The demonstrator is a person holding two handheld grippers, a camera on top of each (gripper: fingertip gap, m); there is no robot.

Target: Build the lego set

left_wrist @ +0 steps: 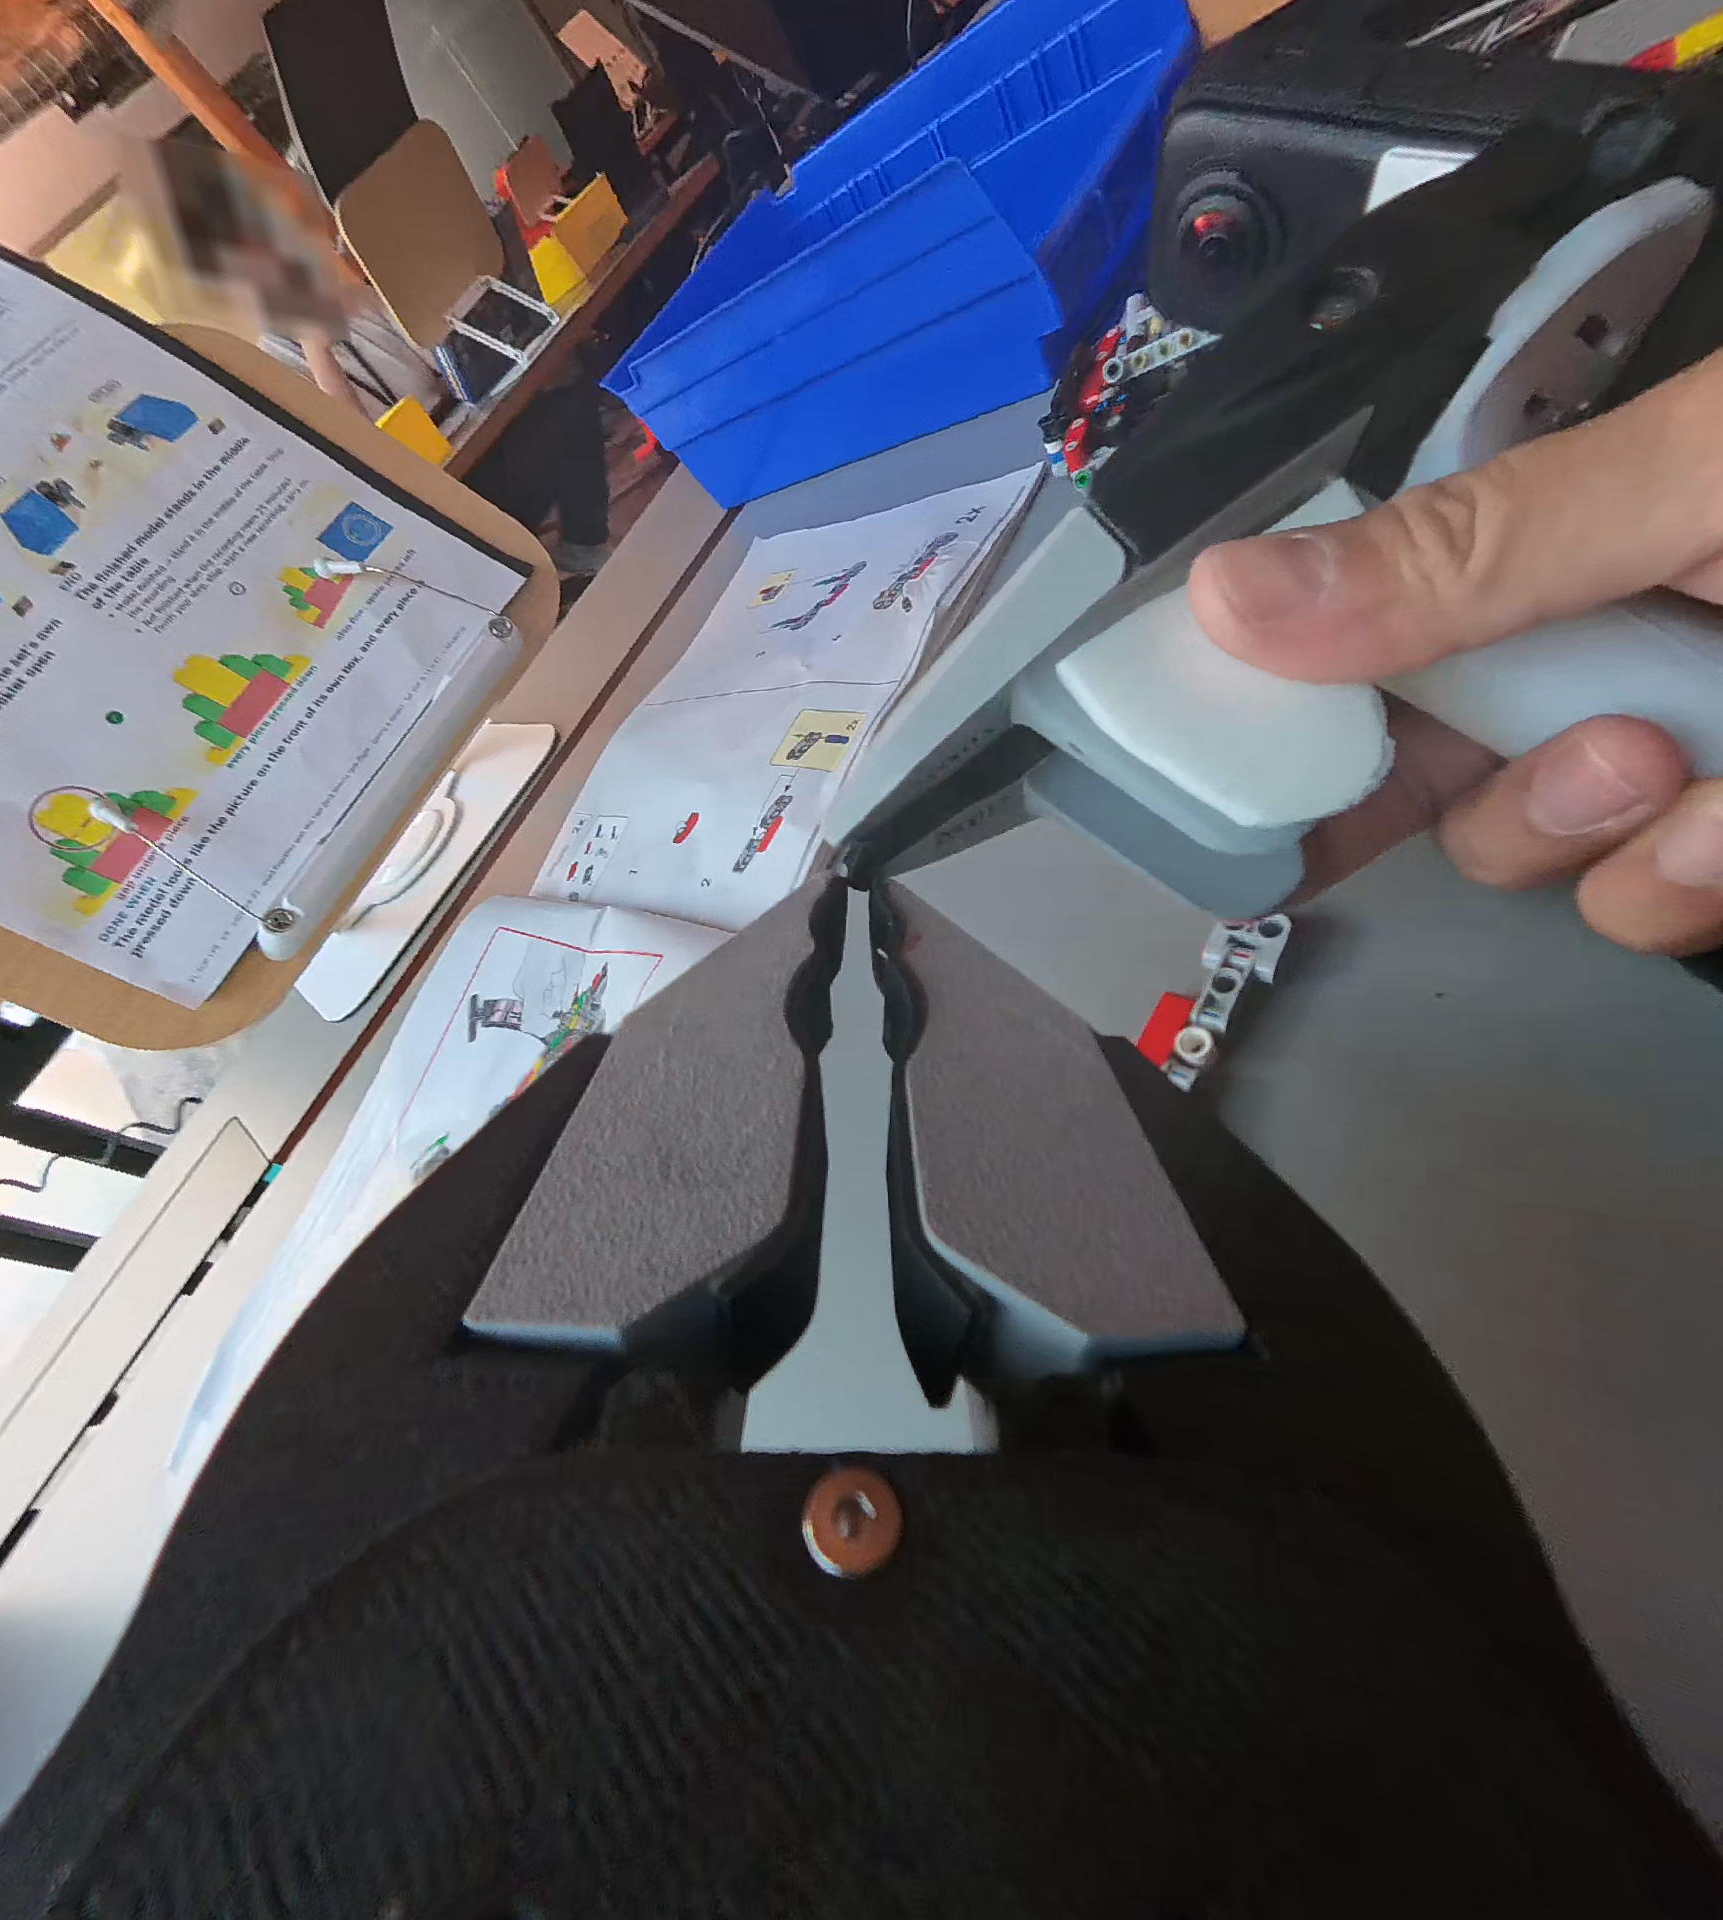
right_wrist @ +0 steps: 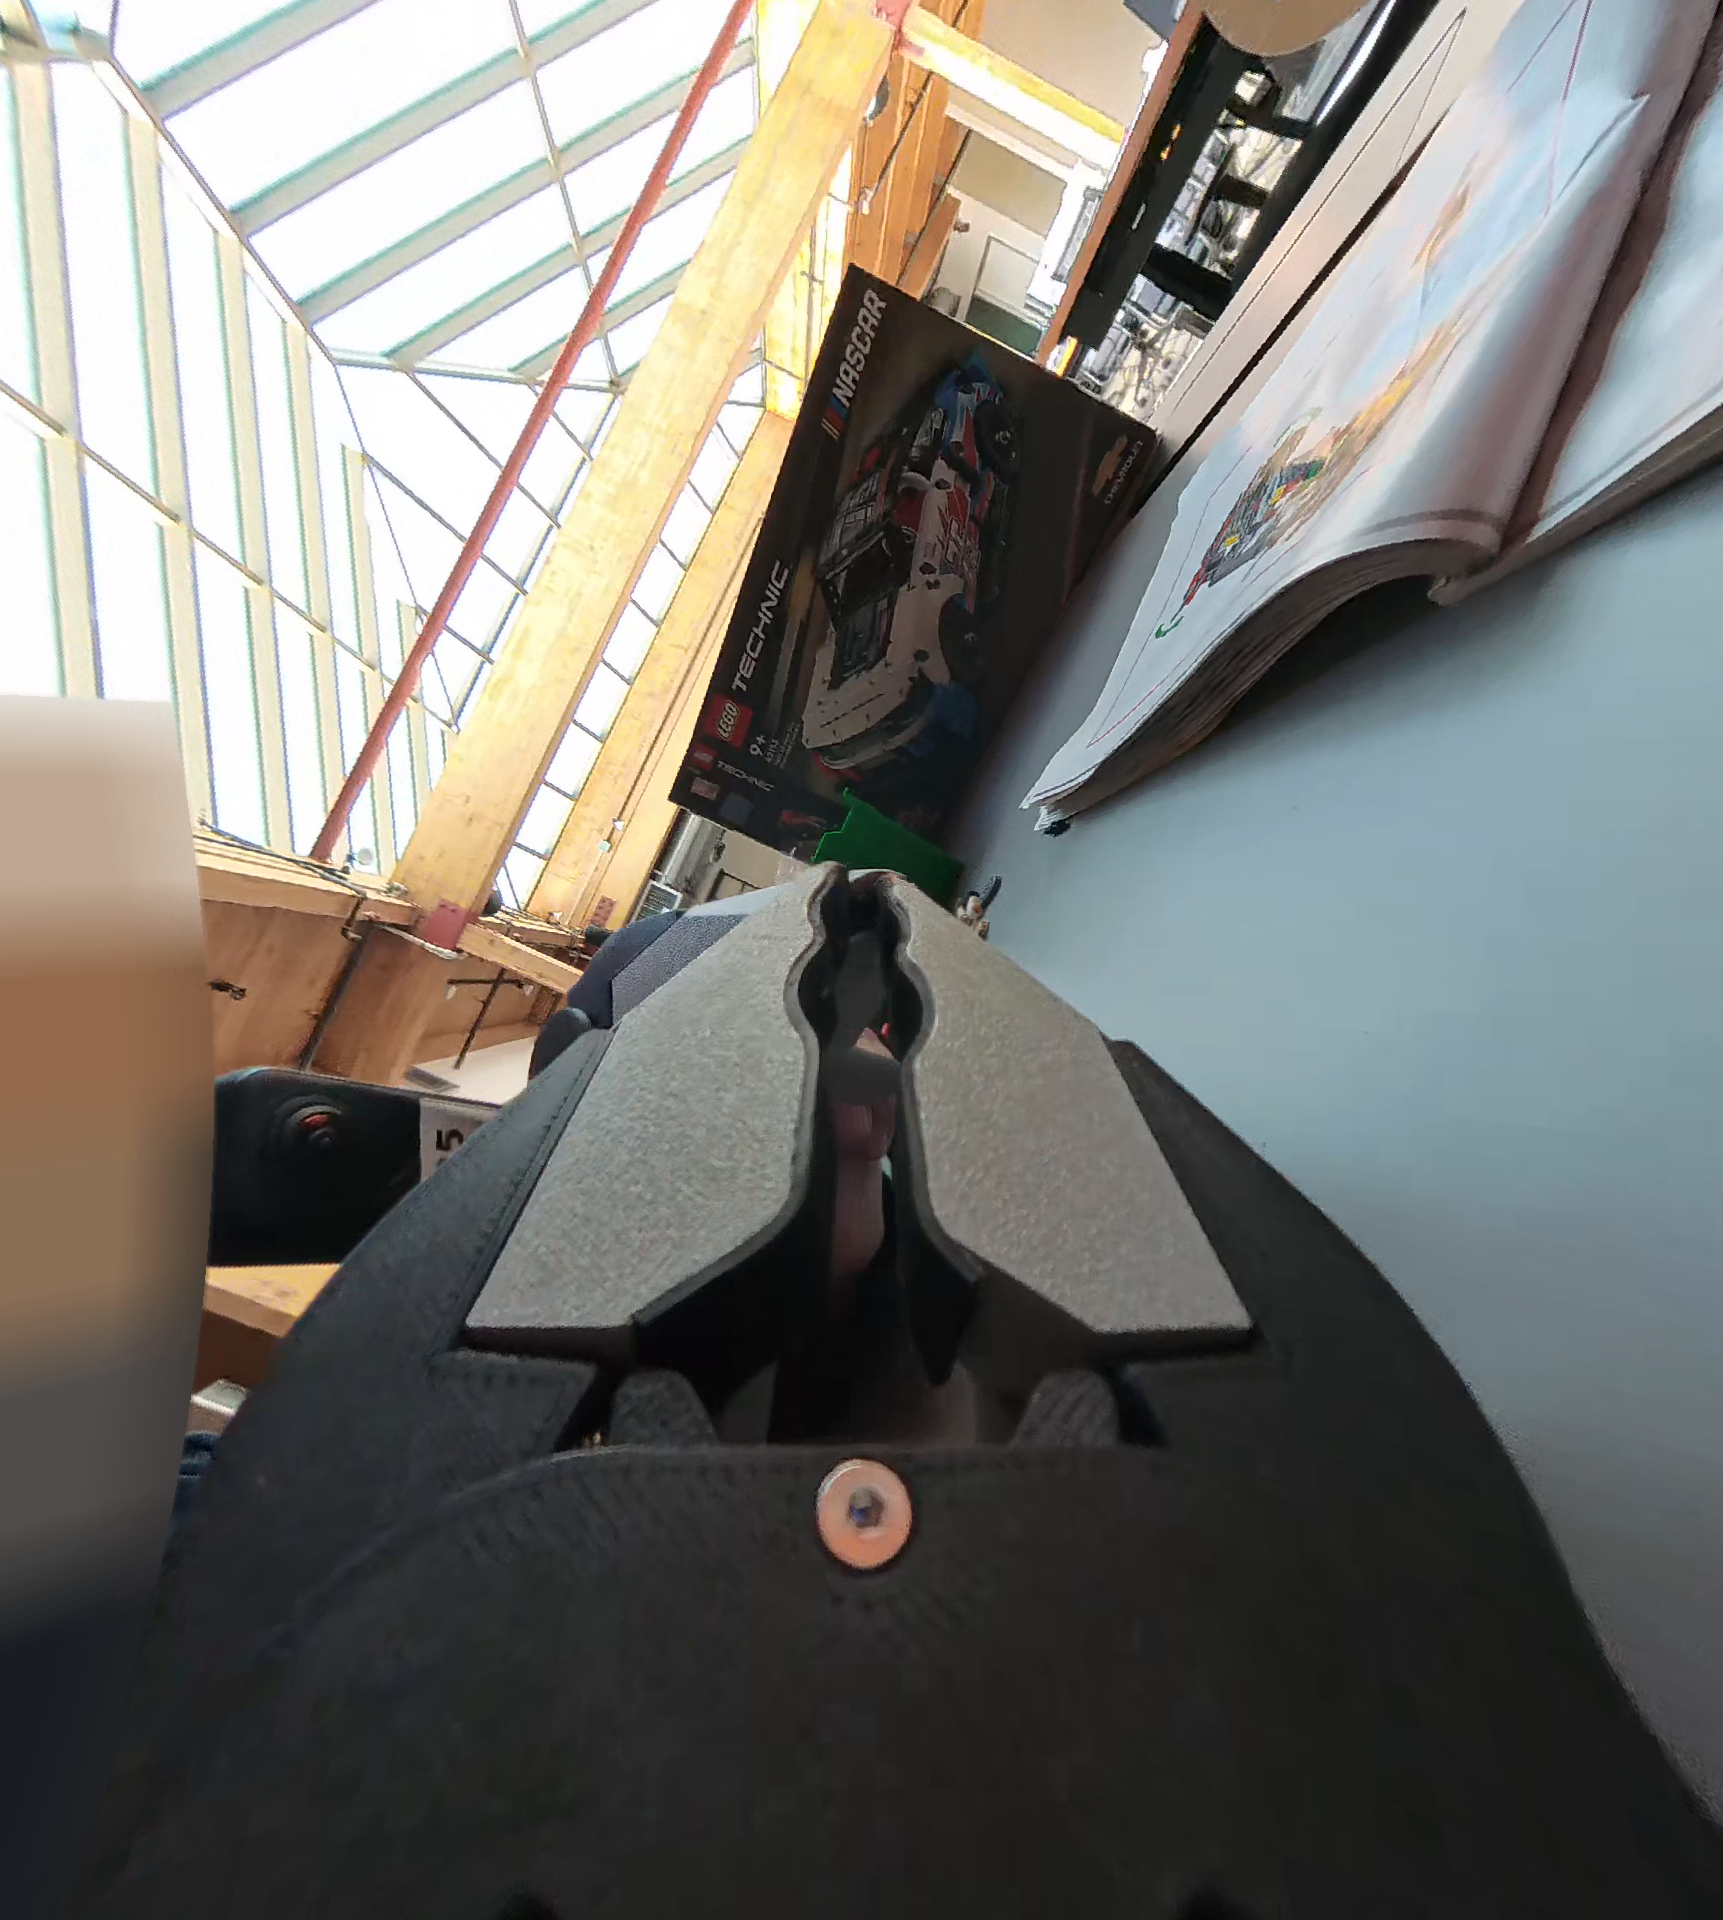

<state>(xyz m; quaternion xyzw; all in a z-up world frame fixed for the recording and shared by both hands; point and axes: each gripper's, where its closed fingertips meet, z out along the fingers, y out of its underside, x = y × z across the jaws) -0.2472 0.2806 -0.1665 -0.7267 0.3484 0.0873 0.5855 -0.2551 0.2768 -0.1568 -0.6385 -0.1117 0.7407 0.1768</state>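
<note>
The left gripper (left_wrist: 857, 896) and the right gripper (left_wrist: 849, 868) meet tip to tip above the grey table (left_wrist: 1459, 1299), both with jaws almost together; whether a small piece is pinched there cannot be told. Nearest lies one grey-and-red beam assembly (left_wrist: 1218, 997), with a second brick assembly (left_wrist: 1117, 384) by the one blue bin (left_wrist: 867, 312). One open booklet (left_wrist: 795, 707) and one dark box (right_wrist: 898, 561) are also there.

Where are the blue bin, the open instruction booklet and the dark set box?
blue bin (left_wrist: 867, 312): left wrist view, on its side wall.
open instruction booklet (right_wrist: 1356, 488): right wrist view, on its left page.
dark set box (right_wrist: 898, 561): right wrist view, on its printed front.
</note>
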